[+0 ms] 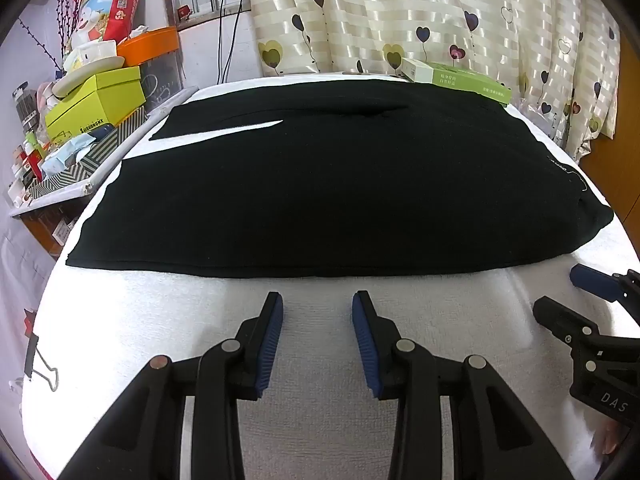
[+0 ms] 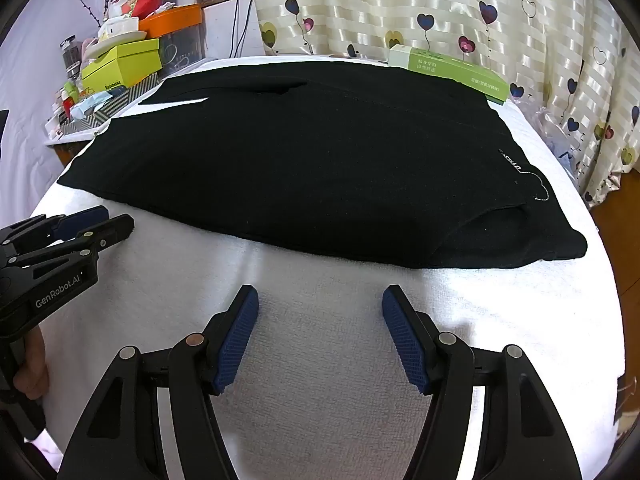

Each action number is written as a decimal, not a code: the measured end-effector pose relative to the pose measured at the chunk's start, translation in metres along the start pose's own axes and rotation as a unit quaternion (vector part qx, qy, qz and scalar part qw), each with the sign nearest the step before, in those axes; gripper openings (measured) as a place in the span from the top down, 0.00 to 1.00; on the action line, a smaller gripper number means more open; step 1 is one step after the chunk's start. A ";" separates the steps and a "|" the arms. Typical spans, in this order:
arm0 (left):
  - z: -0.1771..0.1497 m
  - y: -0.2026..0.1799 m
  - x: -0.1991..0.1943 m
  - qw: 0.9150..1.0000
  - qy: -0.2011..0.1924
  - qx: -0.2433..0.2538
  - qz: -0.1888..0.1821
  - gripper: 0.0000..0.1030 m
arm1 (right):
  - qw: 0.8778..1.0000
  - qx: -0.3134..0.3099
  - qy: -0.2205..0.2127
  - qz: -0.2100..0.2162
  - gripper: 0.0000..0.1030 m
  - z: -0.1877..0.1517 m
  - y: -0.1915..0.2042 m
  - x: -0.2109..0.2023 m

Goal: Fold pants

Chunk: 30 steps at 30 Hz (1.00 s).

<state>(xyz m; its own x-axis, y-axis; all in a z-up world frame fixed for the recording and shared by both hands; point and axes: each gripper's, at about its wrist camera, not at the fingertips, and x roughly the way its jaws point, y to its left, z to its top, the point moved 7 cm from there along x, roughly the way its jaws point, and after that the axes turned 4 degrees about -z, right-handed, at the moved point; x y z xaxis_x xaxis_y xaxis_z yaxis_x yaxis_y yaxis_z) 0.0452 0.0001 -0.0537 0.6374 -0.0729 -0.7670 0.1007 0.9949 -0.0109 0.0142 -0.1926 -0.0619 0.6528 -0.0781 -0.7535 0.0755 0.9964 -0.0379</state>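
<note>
The black pants point(image 1: 320, 184) lie flat on a white towel-covered tabletop point(image 1: 320, 420), spread across its far and middle part. Their long axis runs left to right: the two leg ends point left, with a thin white wedge of towel showing between them at the far left, and the waist end sits at the right, where small white lettering and a thin white cord show near the edge. At the near right corner the fabric lies doubled in layers.

The left tool point(image 1: 317, 300) hovers over bare towel just near of the pants' near hem, toward its left half. Its two blue-padded fingers point(image 1: 268, 344) stand moderately apart and hold nothing; the cloth lies just beyond the tips, not touching them.

The right tool point(image 2: 320, 294) sits just near of the pants' near edge toward the waist end, its blue pads point(image 2: 404, 336) spread wider than the left tool's, also empty and clear of the fabric. Each tool shows at the edge of the other's view, the two being side by side.

A green and white box point(image 2: 452, 74) rests at the far right edge, touching the pants' far border. A patterned curtain point(image 1: 400, 12) hangs behind, and a cluttered shelf of boxes point(image 1: 92, 100) stands at the far left.
</note>
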 end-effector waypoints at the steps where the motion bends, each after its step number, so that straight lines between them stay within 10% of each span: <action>1: 0.000 0.000 0.000 1.000 0.000 0.001 0.001 0.62 | 1.000 0.000 0.000 0.000 0.37 0.000 0.000 0.000; 30: 0.000 -0.002 0.000 1.000 -0.001 0.005 0.007 0.62 | 1.000 0.000 0.000 0.000 0.37 0.000 0.000 0.000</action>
<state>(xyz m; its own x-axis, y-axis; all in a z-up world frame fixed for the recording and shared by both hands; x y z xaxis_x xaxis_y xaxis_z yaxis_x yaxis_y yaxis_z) 0.0445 -0.0022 -0.0536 0.6397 -0.0594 -0.7663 0.0996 0.9950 0.0060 0.0140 -0.1927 -0.0614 0.6526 -0.0782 -0.7536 0.0754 0.9964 -0.0381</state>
